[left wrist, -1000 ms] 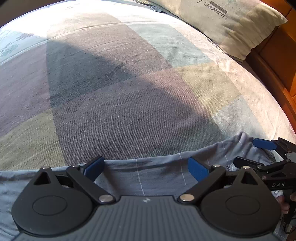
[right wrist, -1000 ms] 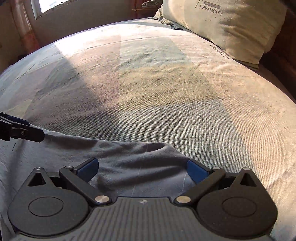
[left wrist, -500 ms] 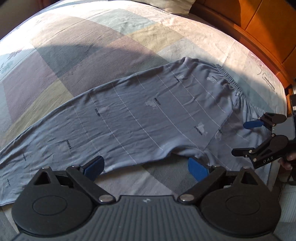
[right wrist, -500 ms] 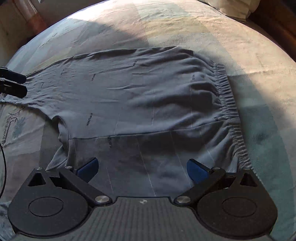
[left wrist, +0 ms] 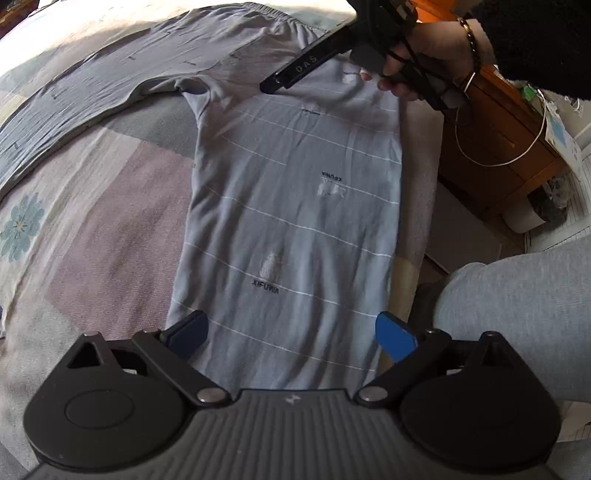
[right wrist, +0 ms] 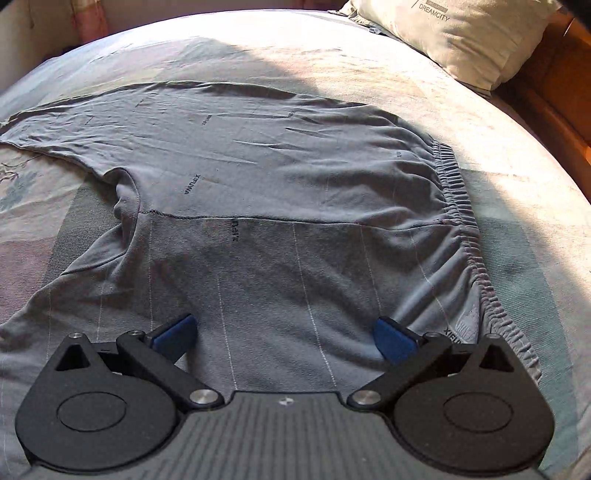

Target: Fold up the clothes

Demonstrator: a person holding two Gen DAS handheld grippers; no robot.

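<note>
Grey trousers point(right wrist: 280, 177) are lying spread on the bed point(right wrist: 369, 51), one leg running lengthwise away from the left gripper point(left wrist: 291, 334); right gripper point(right wrist: 284, 336) is hovering near the waistband point(right wrist: 461, 206), both wide apart and gripping nothing.

Black grippers, blue-padded fingers point(left wrist: 395, 336); black fuzzy sleeve point(left wrist: 535, 40), perhaps a beaded bracelet point(left wrist: 470, 33).

Grey trousers point(left wrist: 295, 206) spread on the bed carry the printed word "XIFUWA" several times. A pillow point(right wrist: 458, 37) at the bed's head corner reads "DREAMCITY". The right claw point(left wrist: 269, 83) has "DAS" on its finger.
</note>
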